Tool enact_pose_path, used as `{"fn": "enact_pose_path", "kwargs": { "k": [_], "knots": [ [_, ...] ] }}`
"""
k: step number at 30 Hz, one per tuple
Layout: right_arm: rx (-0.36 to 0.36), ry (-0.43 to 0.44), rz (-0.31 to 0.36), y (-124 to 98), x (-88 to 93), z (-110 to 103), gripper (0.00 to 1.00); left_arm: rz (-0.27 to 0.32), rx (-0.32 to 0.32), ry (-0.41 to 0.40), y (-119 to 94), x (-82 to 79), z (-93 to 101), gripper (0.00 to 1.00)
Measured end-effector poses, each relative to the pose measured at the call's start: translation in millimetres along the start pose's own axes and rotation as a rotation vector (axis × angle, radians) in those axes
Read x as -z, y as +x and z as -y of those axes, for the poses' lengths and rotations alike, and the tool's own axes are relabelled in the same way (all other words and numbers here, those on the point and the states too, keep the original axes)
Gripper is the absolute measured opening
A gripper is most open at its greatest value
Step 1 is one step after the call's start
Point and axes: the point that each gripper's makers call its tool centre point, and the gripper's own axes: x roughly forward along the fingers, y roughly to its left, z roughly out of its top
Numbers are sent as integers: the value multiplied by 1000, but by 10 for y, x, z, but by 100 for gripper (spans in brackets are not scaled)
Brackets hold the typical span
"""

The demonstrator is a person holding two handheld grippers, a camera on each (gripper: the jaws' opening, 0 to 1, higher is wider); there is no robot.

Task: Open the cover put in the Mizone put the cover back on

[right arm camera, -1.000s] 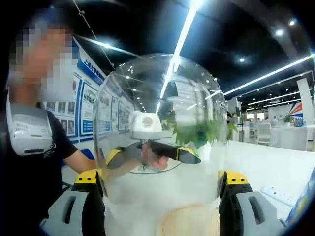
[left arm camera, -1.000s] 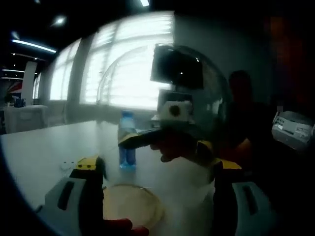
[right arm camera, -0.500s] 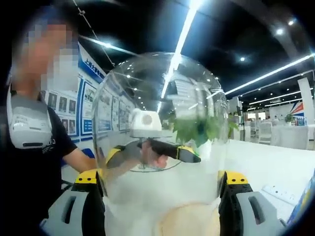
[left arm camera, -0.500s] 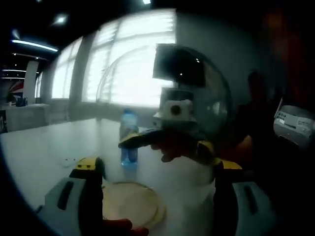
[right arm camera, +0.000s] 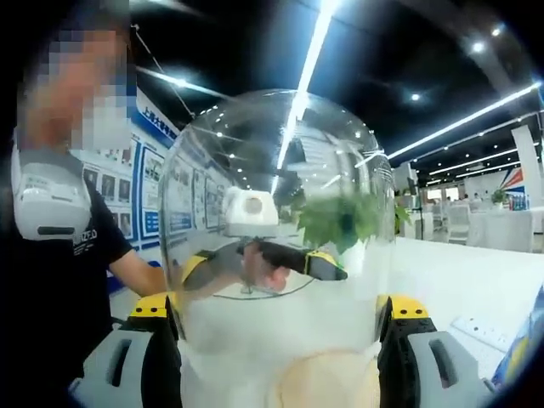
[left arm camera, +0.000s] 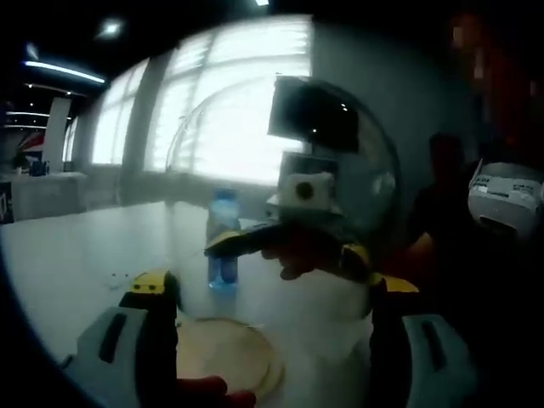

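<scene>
Up close in both views, each pair of tongs has its jaws spread wide on either side of the clear dome cover [right arm camera: 276,229], pressed to its walls, so both tongs look to be gripping it between them. In the left gripper view the left tongs [left arm camera: 272,293] frame the dome, and the right tongs [left arm camera: 289,242] show through the glass from the far side; in the right gripper view it's the reverse, right tongs [right arm camera: 276,319] near, left tongs [right arm camera: 263,255] seen through the dome. Low between the jaws sits a round wooden base [left arm camera: 225,357], nothing visible on it, resting on the white counter [left arm camera: 76,255].

Farther back, the left gripper view picks up the Mizone bottle [left arm camera: 223,242], upright on the counter beyond the base, well outside the dome, blue liquid in it. The right gripper view has a green plant [right arm camera: 344,221] behind the glass, a person [right arm camera: 59,255] in a dark shirt at the left, and ceiling strip lights [right arm camera: 310,59] way back
</scene>
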Motion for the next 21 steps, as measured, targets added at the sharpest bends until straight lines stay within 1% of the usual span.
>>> {"fn": "enact_pose_path", "kwargs": {
  "k": [4,6,12,15,21],
  "knots": [
    [-2,6,-5,-18,-9,27,90,-3,-7,-11,22,-8,-8,82],
    [-1,15,2,-14,-34,26,90,-3,-11,-19,18,-36,-3,82],
    [0,42,30,28,-87,2,90,38,-20,-36,-42,-112,13,82],
    [0,48,34,47,-83,-21,90,36,-23,-42,-57,-105,28,82],
    [-2,17,-4,48,-73,-126,90,15,-20,-25,-79,-58,123,82]
  ]
}}
